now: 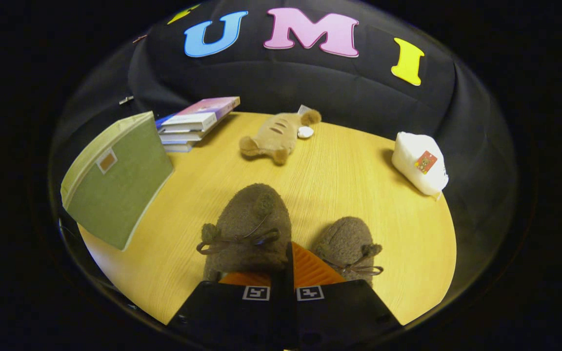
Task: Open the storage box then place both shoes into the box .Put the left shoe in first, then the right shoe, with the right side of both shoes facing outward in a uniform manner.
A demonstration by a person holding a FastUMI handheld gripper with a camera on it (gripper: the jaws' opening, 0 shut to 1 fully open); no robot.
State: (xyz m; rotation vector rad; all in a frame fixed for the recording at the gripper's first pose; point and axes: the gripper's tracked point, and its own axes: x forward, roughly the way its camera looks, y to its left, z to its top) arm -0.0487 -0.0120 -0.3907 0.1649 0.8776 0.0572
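A pale wood-grain counter (339, 185) fills the booth, backed by a wall of black cloth (339, 87) that sags in soft folds behind it. At far left, a green fabric storage box (117, 183) with a cream trim stands tilted on the counter's edge, a small tag on its face, its lid shut. Just beyond it, a stack of books (193, 124) lies near the wall, the top one askew. Toward the middle, a tan plush toy (278, 136) sprawls on the wood with a small white object at its head. In the foreground, two fuzzy brown shoes rest side by side, toes pointing away: the left shoe (247, 229), larger in view, sits just ahead of the gripper (289, 273), its lace tied in a bow; the right shoe (349, 246) lies close beside it, also bowed. The jaws are drawn together with barely a gap, grasping nothing, their tips reaching the slot between the two shoes. At far right, well apart from the shoes, a white padded bag (420, 163) with a small coloured label rests near the counter's rim.
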